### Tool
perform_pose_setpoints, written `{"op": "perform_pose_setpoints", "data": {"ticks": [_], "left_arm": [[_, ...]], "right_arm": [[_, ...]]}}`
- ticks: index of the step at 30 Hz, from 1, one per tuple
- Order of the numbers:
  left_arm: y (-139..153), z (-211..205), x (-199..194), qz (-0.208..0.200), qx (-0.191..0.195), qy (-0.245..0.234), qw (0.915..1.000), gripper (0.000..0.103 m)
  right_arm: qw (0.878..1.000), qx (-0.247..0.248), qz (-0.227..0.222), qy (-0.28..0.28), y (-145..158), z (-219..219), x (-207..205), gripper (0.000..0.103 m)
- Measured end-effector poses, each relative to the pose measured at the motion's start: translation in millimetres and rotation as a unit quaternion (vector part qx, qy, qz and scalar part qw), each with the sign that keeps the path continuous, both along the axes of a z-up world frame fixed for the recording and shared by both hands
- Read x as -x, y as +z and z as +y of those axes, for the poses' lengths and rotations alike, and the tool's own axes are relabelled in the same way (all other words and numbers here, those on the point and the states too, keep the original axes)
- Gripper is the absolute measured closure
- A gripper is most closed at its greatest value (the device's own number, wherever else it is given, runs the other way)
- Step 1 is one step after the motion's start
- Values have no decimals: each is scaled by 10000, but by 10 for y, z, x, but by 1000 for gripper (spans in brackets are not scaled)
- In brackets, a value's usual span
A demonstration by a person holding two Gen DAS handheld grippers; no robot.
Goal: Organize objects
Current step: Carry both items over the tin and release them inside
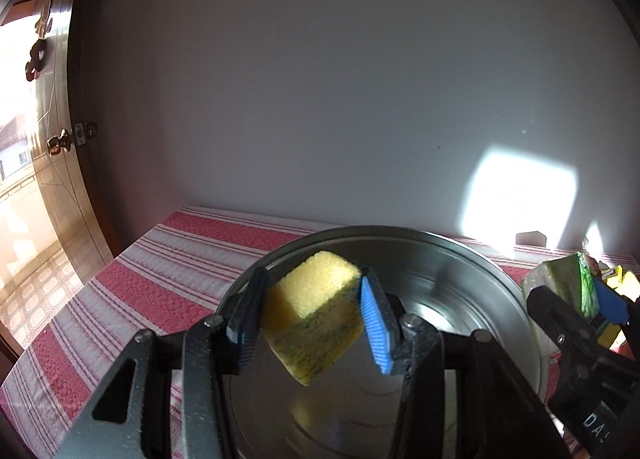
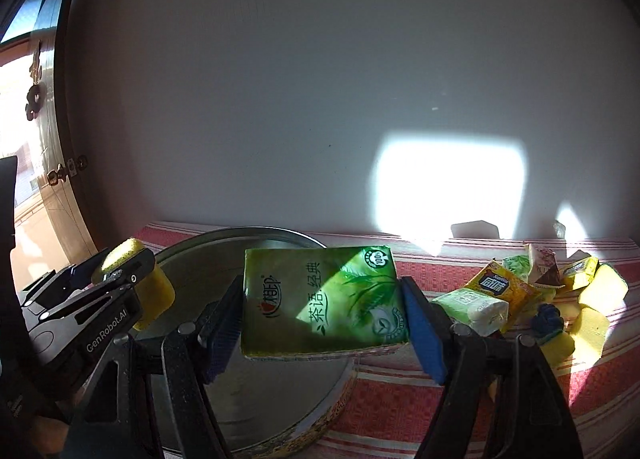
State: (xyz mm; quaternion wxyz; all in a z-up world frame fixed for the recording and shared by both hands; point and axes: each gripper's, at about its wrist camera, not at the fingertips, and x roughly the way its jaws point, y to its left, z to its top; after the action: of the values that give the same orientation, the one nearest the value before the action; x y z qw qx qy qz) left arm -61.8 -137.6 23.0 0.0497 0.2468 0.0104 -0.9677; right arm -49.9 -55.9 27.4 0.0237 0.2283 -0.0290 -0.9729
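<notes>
My left gripper [image 1: 314,315] is shut on a yellow sponge [image 1: 314,311] and holds it above the round metal tin [image 1: 500,299]. It also shows at the left of the right wrist view [image 2: 120,279], sponge [image 2: 156,295] between its fingers. My right gripper [image 2: 322,307] is shut on a green tissue pack [image 2: 324,299], held over the tin's [image 2: 280,391] right rim. In the left wrist view the right gripper [image 1: 576,299] and the pack [image 1: 560,283] show at the tin's right edge.
A red-and-white striped cloth [image 1: 132,279] covers the table, against a white wall. A pile of tissue packs, snack packets and yellow sponges [image 2: 532,295] lies at the right. A wooden door [image 1: 60,139] stands at the left.
</notes>
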Motion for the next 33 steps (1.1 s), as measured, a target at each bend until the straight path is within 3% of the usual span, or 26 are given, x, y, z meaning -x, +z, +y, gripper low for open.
{"op": "perform_pose_setpoints", "data": {"ticks": [7, 15, 25, 33], "left_arm": [[-117, -44, 118, -310, 153, 205, 9992, 58], [-168, -44, 187, -487, 291, 406, 9976, 58], [-231, -123, 254, -656, 277, 540, 9960, 58], [-234, -159, 250, -647, 149, 562, 9962, 53]], "right_arm": [[9993, -278, -197, 136, -241, -204, 159, 27], [9980, -564, -83, 263, -256, -288, 143, 27], [9965, -126, -167, 814, -285, -300, 195, 27], [9984, -181, 207, 490, -179, -166, 27, 26]]}}
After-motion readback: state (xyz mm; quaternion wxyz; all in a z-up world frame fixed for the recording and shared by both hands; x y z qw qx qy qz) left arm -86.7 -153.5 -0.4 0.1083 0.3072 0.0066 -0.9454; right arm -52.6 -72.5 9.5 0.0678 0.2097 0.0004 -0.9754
